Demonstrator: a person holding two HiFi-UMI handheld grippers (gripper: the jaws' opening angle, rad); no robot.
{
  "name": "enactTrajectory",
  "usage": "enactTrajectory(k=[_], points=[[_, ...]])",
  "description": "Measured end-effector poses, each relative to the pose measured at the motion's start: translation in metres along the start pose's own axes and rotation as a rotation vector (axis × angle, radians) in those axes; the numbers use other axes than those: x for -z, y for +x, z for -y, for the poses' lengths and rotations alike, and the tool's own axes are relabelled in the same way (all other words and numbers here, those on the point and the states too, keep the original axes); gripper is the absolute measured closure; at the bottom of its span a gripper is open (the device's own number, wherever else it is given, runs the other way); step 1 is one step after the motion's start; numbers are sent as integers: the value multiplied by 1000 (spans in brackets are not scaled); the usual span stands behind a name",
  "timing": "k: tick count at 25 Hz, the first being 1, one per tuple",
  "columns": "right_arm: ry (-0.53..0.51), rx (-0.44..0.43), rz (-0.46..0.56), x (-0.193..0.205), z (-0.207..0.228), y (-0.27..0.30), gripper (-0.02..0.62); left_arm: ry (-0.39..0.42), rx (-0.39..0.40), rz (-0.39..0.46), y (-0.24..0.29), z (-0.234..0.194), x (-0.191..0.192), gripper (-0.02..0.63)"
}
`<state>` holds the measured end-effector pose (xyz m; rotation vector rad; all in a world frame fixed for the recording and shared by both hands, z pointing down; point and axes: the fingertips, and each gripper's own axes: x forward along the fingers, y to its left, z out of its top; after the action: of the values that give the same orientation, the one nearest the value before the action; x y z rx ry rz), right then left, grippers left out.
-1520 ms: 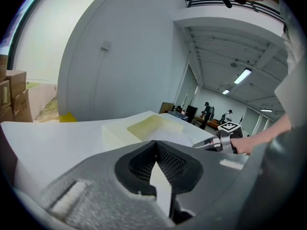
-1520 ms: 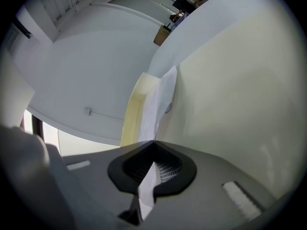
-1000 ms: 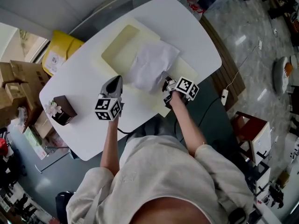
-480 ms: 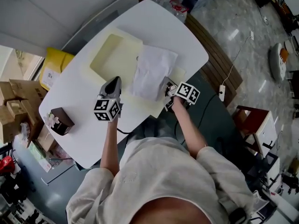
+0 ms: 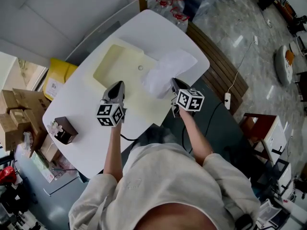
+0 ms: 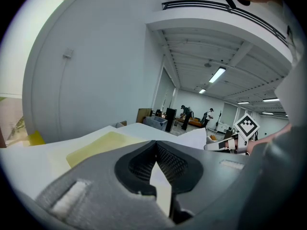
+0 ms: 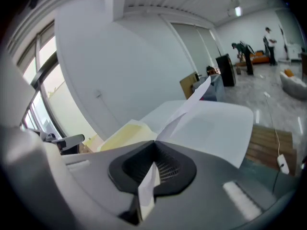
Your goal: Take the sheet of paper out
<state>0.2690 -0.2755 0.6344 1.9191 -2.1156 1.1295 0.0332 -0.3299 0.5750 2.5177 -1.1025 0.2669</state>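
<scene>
A pale yellow folder (image 5: 120, 67) lies open on the white table (image 5: 84, 145). My left gripper (image 5: 118, 84) is shut on the folder's near edge; in the left gripper view a thin cream flap runs between its jaws (image 6: 156, 146), with the folder (image 6: 100, 145) beyond. My right gripper (image 5: 173, 82) is shut on a white sheet of paper (image 5: 170, 70), which hangs lifted over the folder's right side. In the right gripper view the sheet (image 7: 188, 105) rises edge-on from the closed jaws (image 7: 154, 146). The folder (image 7: 125, 131) lies to its left.
A small brown box (image 5: 64, 128) stands near the table's left end. Cardboard boxes (image 5: 14, 114) and a yellow bag (image 5: 53, 84) sit on the floor to the left. A wooden bench (image 5: 221, 68) runs along the table's right side. People stand far off in the room.
The right gripper has risen and rolled, drawing the paper up and to the right off the folder, whose inside now shows. The left gripper has lifted slightly, still gripping the folder.
</scene>
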Motion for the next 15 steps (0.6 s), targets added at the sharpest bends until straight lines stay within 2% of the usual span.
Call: enactTrajectory(k=[3, 7, 11, 15], points=[[-194, 1, 41, -21, -22, -1, 594, 0, -11, 20, -5, -3, -8, 604], [-377, -18, 98, -44, -54, 0, 594, 3, -37, 51, -15, -12, -21, 604], [-506, -50, 148, -60, -86, 1, 594, 6, -66, 78, -26, -20, -30, 604], [-575, -98, 170, -65, -117, 7, 594, 8, -106, 100, -44, -32, -36, 604]])
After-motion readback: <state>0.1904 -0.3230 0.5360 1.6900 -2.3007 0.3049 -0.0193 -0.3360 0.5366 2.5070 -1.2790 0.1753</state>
